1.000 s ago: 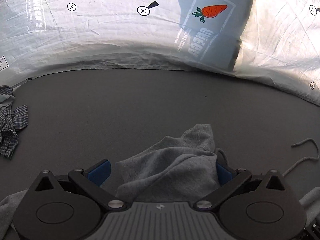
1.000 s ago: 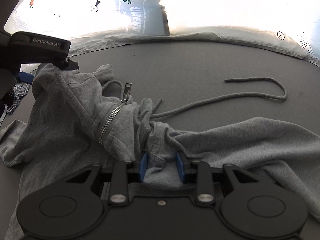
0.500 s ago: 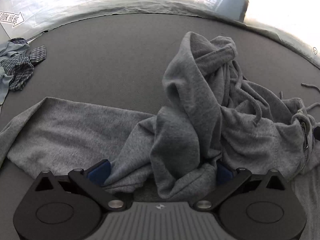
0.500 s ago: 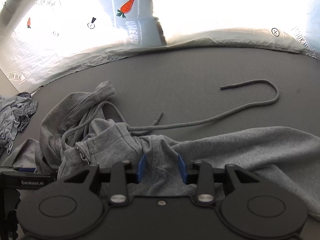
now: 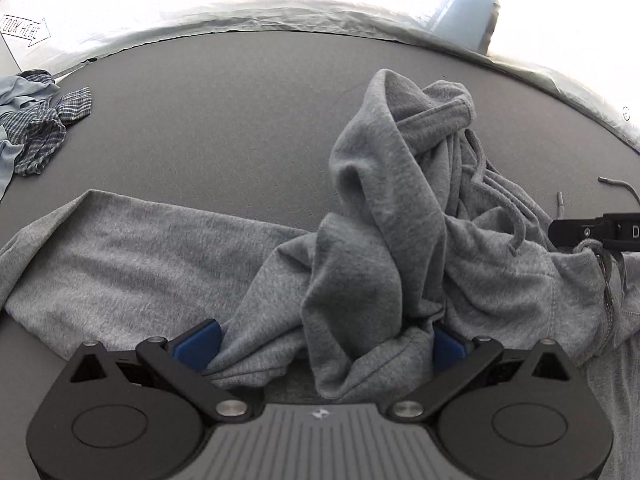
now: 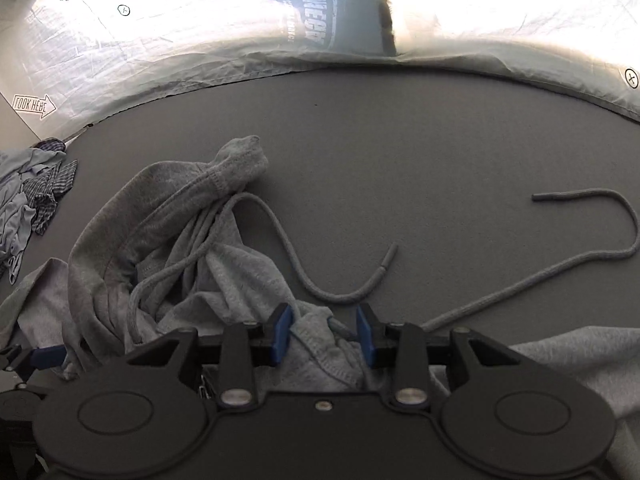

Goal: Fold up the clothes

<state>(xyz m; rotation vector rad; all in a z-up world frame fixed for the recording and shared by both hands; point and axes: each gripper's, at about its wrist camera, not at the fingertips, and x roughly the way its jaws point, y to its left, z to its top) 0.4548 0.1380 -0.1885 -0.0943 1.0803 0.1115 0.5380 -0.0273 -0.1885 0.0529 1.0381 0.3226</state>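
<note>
A grey zip hoodie [image 5: 384, 208] lies crumpled on the dark grey table [image 5: 200, 120], its hood heaped up and one sleeve spread flat to the left. My left gripper [image 5: 322, 344] stands wide, with a thick bunch of the hoodie filling the gap between both blue pads. My right gripper [image 6: 324, 334] is shut on a fold of the hoodie [image 6: 160, 200] near the neck. A long grey drawstring [image 6: 580, 264] trails off to the right over the table. The zipper [image 5: 608, 300] shows at the right, under the black body of the right gripper [image 5: 592, 232].
A small pile of checked and pale blue clothes [image 5: 36, 136] sits at the table's far left edge. A crinkled white sheet [image 6: 160, 48] with carrot prints and a "look here" arrow hangs behind the table. Bare table lies beyond the hoodie.
My left gripper has come down with the hoodie, which now rests in a heap on the table. My right gripper has slid forward with its fold, and the drawstring loop lies closer to it.
</note>
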